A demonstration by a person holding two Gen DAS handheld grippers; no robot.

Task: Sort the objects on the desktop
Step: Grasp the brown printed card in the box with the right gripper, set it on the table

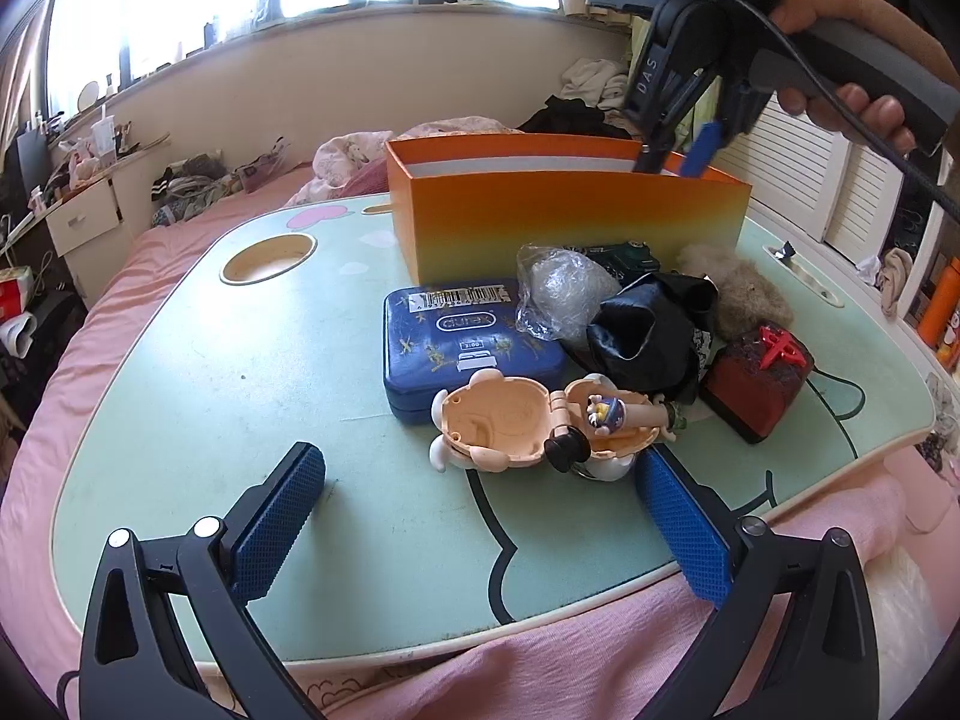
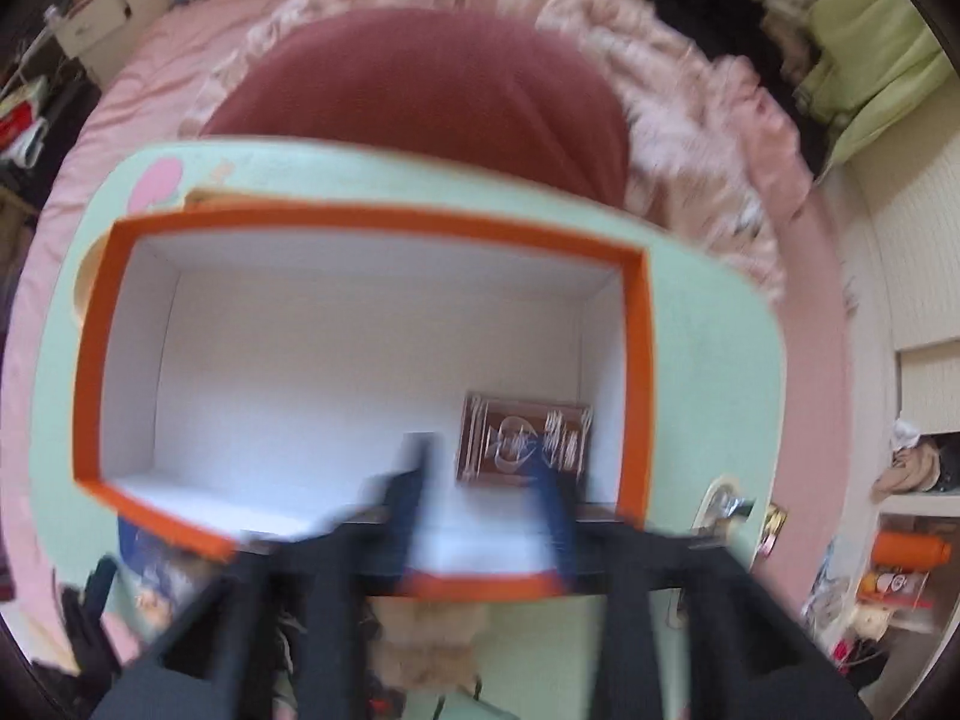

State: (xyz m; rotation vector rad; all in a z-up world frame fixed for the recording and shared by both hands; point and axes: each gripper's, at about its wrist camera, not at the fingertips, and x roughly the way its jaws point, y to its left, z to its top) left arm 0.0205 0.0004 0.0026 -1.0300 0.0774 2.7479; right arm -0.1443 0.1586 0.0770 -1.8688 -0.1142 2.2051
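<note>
An orange box stands at the back of the mint-green lap table. My right gripper hangs over the box's right end, fingers dipping inside; in its own blurred view it is open and empty above the white box floor, just above a brown card box. My left gripper is open and empty, low over the table's near edge, in front of an opened peach toy shell holding a small figure. A blue tin lies behind it.
To the right of the tin lie a crinkled clear bag, a black cloth, a dark green toy car, a brown fluffy thing and a red-black box. The table has a round cup hole. Pink bedding surrounds it.
</note>
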